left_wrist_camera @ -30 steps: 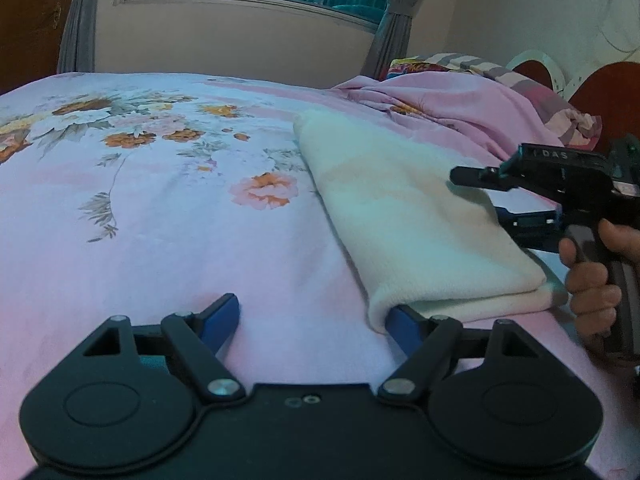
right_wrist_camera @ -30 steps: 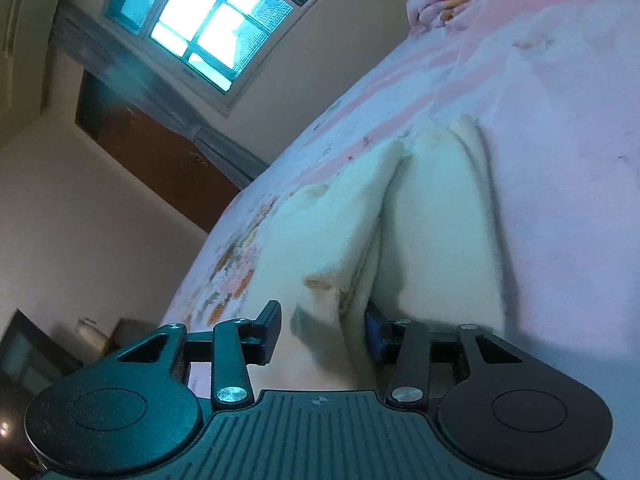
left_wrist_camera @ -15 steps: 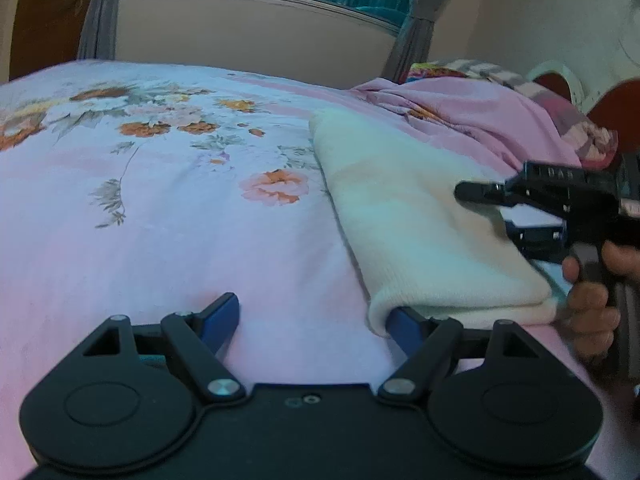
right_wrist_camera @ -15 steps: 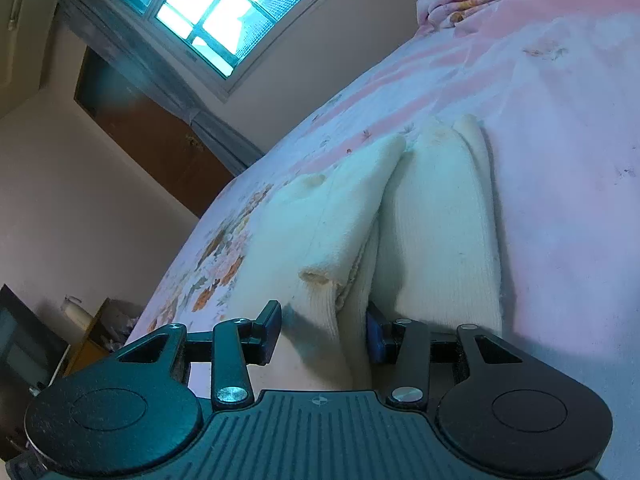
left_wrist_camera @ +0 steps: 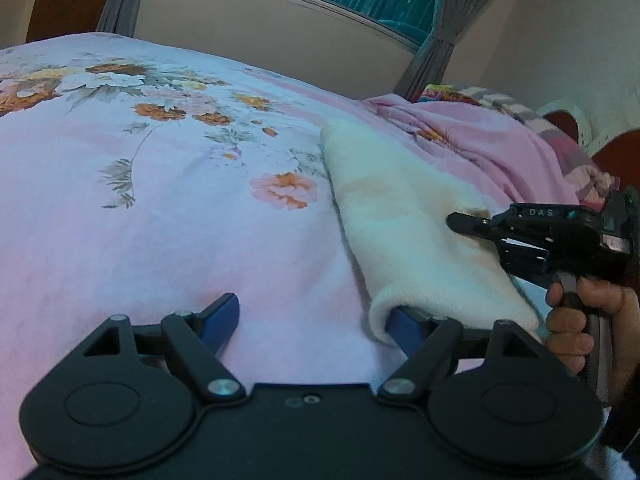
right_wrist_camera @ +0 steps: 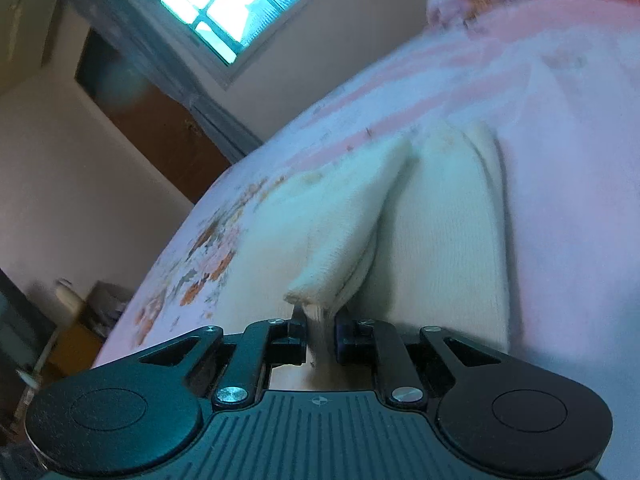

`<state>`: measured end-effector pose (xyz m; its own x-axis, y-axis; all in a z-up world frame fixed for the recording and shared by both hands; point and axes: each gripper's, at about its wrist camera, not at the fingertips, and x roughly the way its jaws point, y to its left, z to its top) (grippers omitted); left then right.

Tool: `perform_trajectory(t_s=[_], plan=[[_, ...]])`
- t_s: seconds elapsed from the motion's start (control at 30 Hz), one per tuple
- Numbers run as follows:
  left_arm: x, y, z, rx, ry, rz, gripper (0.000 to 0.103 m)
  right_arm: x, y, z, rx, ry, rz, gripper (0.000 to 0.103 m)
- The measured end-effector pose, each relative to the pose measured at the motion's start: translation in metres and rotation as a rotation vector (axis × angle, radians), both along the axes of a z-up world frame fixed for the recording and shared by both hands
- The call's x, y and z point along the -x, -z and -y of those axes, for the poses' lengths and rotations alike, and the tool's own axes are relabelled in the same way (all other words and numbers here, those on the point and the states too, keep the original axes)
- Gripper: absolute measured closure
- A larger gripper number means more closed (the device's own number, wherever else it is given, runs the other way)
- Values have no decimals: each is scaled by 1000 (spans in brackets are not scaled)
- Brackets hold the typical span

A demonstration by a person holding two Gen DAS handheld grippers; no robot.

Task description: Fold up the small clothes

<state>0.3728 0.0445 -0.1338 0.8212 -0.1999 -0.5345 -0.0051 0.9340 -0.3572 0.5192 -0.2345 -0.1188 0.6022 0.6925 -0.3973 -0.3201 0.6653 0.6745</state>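
The cream knit garment (left_wrist_camera: 404,236) lies folded lengthwise on the floral pink bed sheet (left_wrist_camera: 160,208) — the right gripper (right_wrist_camera: 320,334) has its 2 fingers clamped on a raised fold, while the left gripper (left_wrist_camera: 310,318) rests fingers apart, one tucked under the garment's near end.

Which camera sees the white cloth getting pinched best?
The right wrist view: the right gripper jaws squeeze a flap of the white cloth. The left wrist view shows its folded length, not the pinch.
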Motion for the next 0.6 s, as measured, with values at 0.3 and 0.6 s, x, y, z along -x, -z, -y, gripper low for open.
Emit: perform_trajectory(t_s=[0.3,0.6], plan=[[7,0,-2,91,-17,5,23,18,-14,14,169,73,29,92],[48,-8,-18,194,-42,65,25,41,-6,36,71,120,-23,74]])
